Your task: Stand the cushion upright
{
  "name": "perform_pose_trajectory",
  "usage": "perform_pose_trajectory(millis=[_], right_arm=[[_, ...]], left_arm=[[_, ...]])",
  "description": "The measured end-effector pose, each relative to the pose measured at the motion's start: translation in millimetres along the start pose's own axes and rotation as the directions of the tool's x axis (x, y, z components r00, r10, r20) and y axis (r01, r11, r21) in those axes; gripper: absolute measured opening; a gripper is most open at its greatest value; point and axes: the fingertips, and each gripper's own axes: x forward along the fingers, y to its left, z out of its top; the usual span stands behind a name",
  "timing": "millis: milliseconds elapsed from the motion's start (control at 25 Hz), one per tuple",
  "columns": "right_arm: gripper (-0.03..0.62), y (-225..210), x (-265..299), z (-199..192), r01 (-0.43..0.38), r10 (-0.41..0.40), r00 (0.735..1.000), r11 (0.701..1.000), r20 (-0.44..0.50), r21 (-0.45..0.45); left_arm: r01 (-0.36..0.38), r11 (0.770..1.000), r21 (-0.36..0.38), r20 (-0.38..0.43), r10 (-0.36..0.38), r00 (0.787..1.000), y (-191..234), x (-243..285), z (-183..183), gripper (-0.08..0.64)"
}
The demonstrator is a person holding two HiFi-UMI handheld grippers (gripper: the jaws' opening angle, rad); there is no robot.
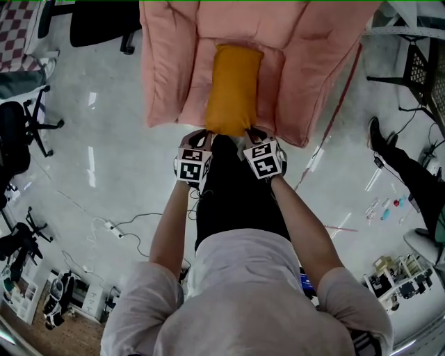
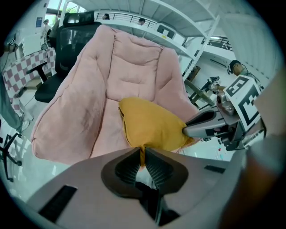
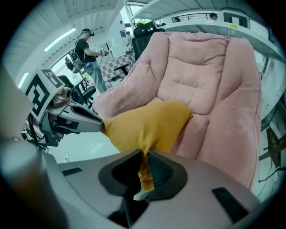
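While both jaws are clamped on fabric, the left hand-held gripper pinches the near left corner of the cushion; in the left gripper view a thin fold of yellow cloth runs down between the ribbed pads of that gripper. The right hand-held gripper is likewise clenched on the near right corner, and the right gripper view shows a strip of the same cloth trapped between its jaws. Each tool appears in the other's camera, biting the opposite corner.

Count: two hand-held grippers, each carrying one marker cube, left and right.

Count: one cushion, mustard yellow, oblong. It lies lengthwise on the seat of the armchair, its long axis running near to far. Its near end is at the seat's front edge, held by the two grippers. Its far end reaches the foot of the backrest. It is not upright.

Count: one armchair, pink, thickly padded, standing on a pale glossy floor.

Further out, two black office chairs stand to the left, one far and one nearer. One white power strip lies on the floor, near left. One person's dark-trousered leg shows at the right edge.
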Motion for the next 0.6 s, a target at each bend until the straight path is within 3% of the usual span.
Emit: perform_pose_trajectory(millis=[200,600], right_arm=[[0.060,-20.9,-3.2,9.1,0.015,-0.015,1.000,1.000,-0.006,0.017],[0.061,-22.1,-7.6,38.9,0.015,-0.016,0.999,0.999,0.036,0.044]], left_arm=[[0.028,0.998,0.050,-0.014,-0.027,1.000,-9.9,5.1,21.7,0.045],[0.038,0.997,0.073,-0.017,-0.037,0.999,2.7,-2.5,53.9,0.044]])
